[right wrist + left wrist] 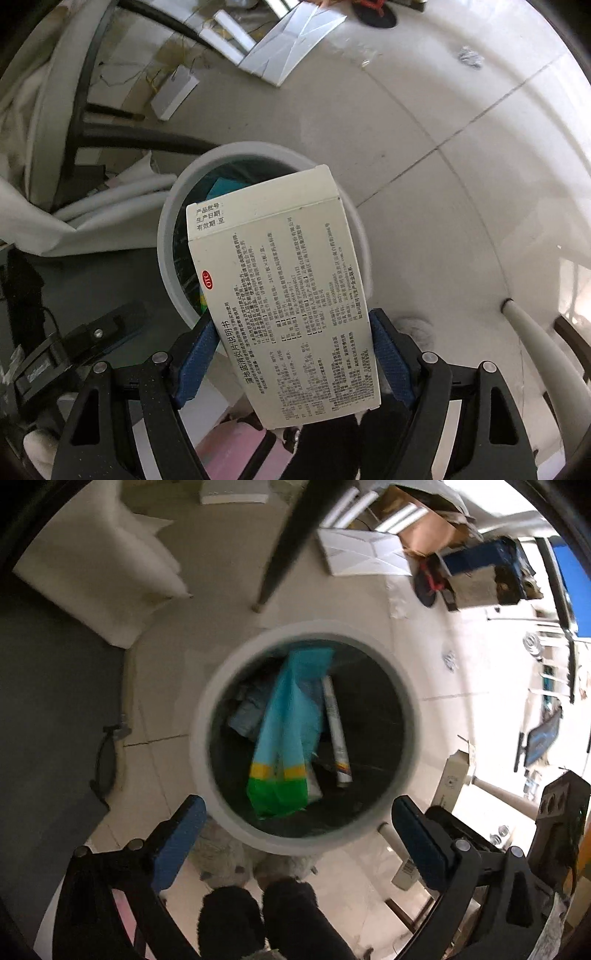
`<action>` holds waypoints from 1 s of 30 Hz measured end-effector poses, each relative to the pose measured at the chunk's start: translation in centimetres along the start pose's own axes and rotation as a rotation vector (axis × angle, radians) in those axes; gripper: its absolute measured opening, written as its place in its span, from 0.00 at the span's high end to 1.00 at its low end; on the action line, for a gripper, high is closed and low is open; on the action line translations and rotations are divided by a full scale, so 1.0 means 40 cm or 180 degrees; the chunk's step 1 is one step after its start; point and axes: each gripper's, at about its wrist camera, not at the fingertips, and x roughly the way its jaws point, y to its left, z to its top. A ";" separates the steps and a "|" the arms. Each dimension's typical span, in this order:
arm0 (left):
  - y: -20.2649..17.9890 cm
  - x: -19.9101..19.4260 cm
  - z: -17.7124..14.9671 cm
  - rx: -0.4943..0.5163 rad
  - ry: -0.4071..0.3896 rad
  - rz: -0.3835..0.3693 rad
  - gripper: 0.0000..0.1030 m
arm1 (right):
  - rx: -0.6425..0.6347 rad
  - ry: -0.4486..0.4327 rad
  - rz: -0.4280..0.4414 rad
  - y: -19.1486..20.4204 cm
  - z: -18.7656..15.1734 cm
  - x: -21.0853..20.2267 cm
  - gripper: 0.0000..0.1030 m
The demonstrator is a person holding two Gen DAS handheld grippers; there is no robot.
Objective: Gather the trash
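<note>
A round grey trash bin (201, 716) stands on the pale tiled floor, seen from straight above. Inside it lie a blue, yellow and green plastic bag (288, 731), a rolled white tube (338, 731) and other dark scraps. My left gripper (297, 805) hangs over the bin's near rim, open wide, with nothing between its blue pads. My right gripper (293, 321) is shut on a white medicine box (288, 295) printed with black text and a red OTC mark. The box is tilted over the bin (170, 236) and hides most of its opening.
A black table leg (284, 546) comes down just beyond the bin. White foam sheets (110, 572) lie at the left, and flat white cartons and cardboard boxes (424, 528) at the far right. A person's dark fuzzy slippers (258, 915) stand close to the bin. A white pipe (535, 332) crosses the floor.
</note>
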 end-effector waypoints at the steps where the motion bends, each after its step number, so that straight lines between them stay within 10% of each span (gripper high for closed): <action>1: 0.012 -0.012 -0.004 0.0006 -0.0058 0.0100 0.00 | -0.0041 -0.0021 0.0043 0.010 0.003 0.010 0.08; 10: 0.042 -0.167 -0.084 0.0123 -0.0588 0.0922 0.00 | -0.0400 -0.0201 -0.0362 0.100 -0.036 -0.058 0.00; 18: -0.026 -0.357 -0.195 0.0201 -0.0647 0.0978 0.00 | -0.0611 -0.0421 -0.0973 0.170 -0.144 -0.285 0.00; 30: -0.221 -0.807 -0.419 0.0552 -0.0751 0.0809 0.00 | -0.0765 -0.0495 -0.0720 0.290 -0.380 -0.842 0.00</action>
